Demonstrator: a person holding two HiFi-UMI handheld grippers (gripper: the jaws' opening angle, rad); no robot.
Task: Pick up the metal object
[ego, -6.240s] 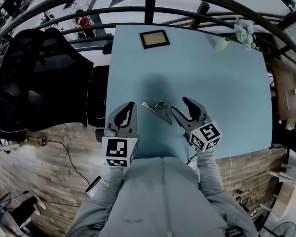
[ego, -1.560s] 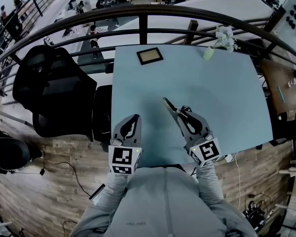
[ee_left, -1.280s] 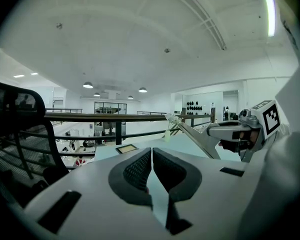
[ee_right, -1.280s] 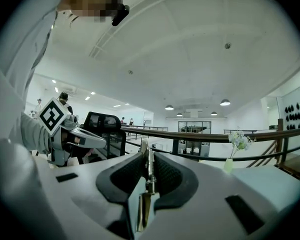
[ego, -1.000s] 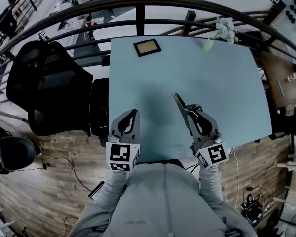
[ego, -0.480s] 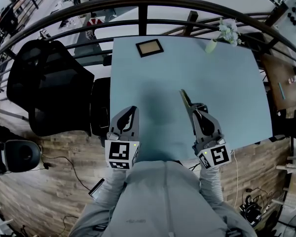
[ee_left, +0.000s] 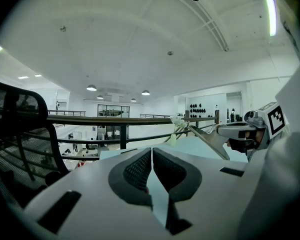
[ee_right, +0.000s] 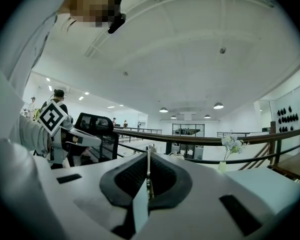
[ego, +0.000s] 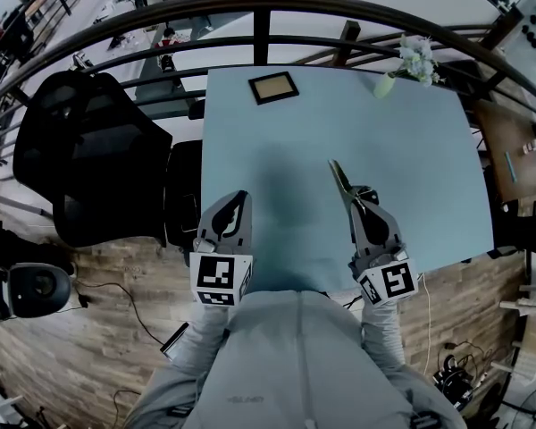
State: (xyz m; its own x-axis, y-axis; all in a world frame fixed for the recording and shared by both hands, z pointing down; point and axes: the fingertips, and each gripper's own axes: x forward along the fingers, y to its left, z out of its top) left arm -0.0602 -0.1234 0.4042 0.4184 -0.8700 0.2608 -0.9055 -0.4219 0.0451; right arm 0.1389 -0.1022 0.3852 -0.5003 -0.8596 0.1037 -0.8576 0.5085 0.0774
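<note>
Head view puts the right gripper (ego: 354, 204) over the near right part of the pale blue table (ego: 429, 141), clamped on the metal object (ego: 339, 179). The object juts forward out of the jaws toward the middle of the table. Its jaws have just been closing tighter, and the right gripper view shows the thin metal edge pinched upright between the 2 ribbed pads. The left gripper (ego: 238, 201) hangs at the near left edge of the table with its jaws drawn together on nothing.

I judge the pick as essentially made. From the left gripper view the piece looks raised clear of the tabletop, though I cannot see the gap beneath it directly. To finish well I would keep the squeeze firm and the wrist steady. The hold is at 1 end only, so a long overhang could swing or pivot if I jerk or roll the hand. A slow, straight rise is safest, with the left gripper kept well apart.

The object itself is a flat, thin strip of dull grey metal. Seen from above it narrows to a point. Seen from the side it is a slanted blade-like plate.
</note>
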